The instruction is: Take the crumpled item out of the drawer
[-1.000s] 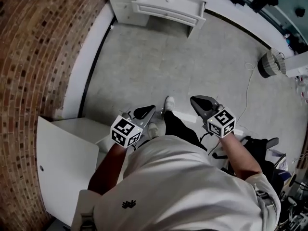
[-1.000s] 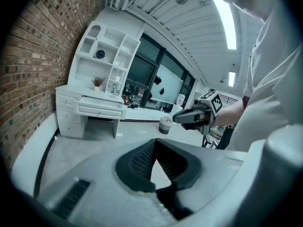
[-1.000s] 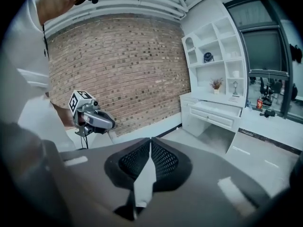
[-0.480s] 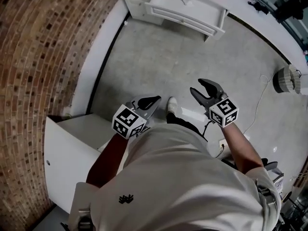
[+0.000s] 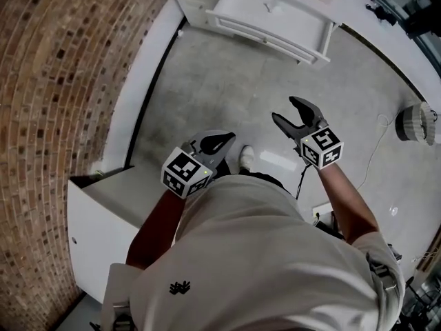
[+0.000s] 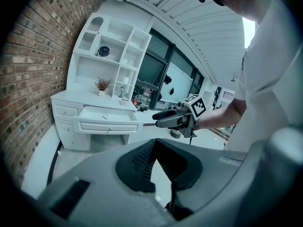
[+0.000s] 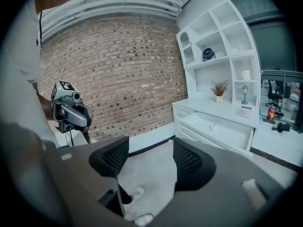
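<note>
A white drawer (image 5: 267, 37) stands pulled out of the white desk at the top of the head view, across a stretch of grey floor from me. A small pale crumpled item (image 5: 270, 8) lies inside it, and it also shows as a speck in the drawer (image 7: 214, 126) in the right gripper view. My right gripper (image 5: 286, 111) is held in the air well short of the drawer; its jaws are opening and nothing is between them. My left gripper (image 5: 224, 142) hangs lower left of it, jaws together and empty.
A brick wall (image 5: 62, 81) runs down the left. A white cabinet (image 5: 103, 212) stands at my lower left. A round grey fan-like object (image 5: 417, 123) with a cable sits on the floor at right. Shelves with a plant (image 7: 218, 88) rise above the desk.
The right gripper's jaws have gone from shut to wide apart. Both grippers have moved up and forward, and the desk with its drawer has come a little nearer in view.
</note>
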Available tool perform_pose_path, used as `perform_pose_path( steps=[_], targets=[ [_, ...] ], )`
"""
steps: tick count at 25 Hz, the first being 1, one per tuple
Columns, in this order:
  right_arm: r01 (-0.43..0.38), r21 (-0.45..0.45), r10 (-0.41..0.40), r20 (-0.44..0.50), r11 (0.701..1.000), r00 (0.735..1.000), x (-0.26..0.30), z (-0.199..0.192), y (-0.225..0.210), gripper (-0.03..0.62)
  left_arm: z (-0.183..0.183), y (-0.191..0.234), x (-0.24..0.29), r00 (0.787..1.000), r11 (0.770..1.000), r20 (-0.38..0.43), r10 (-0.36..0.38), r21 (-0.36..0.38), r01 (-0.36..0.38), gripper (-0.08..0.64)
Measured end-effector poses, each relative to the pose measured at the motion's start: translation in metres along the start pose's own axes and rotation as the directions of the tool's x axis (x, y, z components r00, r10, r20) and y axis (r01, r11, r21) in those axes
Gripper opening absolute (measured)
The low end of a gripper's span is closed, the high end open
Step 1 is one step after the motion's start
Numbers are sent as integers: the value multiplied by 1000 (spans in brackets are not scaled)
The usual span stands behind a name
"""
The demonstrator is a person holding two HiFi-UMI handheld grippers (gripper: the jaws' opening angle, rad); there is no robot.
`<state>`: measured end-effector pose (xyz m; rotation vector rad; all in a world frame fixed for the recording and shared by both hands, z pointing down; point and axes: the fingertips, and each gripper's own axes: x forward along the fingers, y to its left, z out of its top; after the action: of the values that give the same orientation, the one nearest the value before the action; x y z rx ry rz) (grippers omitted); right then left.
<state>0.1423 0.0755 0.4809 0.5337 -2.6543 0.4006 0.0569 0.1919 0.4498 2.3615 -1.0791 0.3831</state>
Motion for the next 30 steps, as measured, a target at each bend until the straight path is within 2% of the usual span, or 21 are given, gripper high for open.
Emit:
perform_pose_path(
  steps=[5, 10, 18, 25, 30],
  targets=[
    [62, -5, -62, -11, 998, 998, 43, 21, -39, 333, 16, 64, 10, 1000, 1000, 7, -27, -3, 27, 6],
    [177, 23, -176, -32, 984, 984, 93, 55, -84, 417, 56, 139, 7, 996, 995, 18, -92, 44, 92, 6],
    [313, 51, -308, -85, 948, 948, 164, 91, -149, 422, 104, 240, 3, 982, 974, -30, -187, 128, 189, 6],
    [399, 61, -386, -155, 915, 909, 204, 86, -216, 400, 122, 293, 18, 980, 976, -24, -199, 86, 200, 6],
    [401, 98, -374, -215, 911, 902, 243, 67, -283, 385, 138, 329, 44, 987, 986, -33, -156, 52, 158, 6]
  ],
)
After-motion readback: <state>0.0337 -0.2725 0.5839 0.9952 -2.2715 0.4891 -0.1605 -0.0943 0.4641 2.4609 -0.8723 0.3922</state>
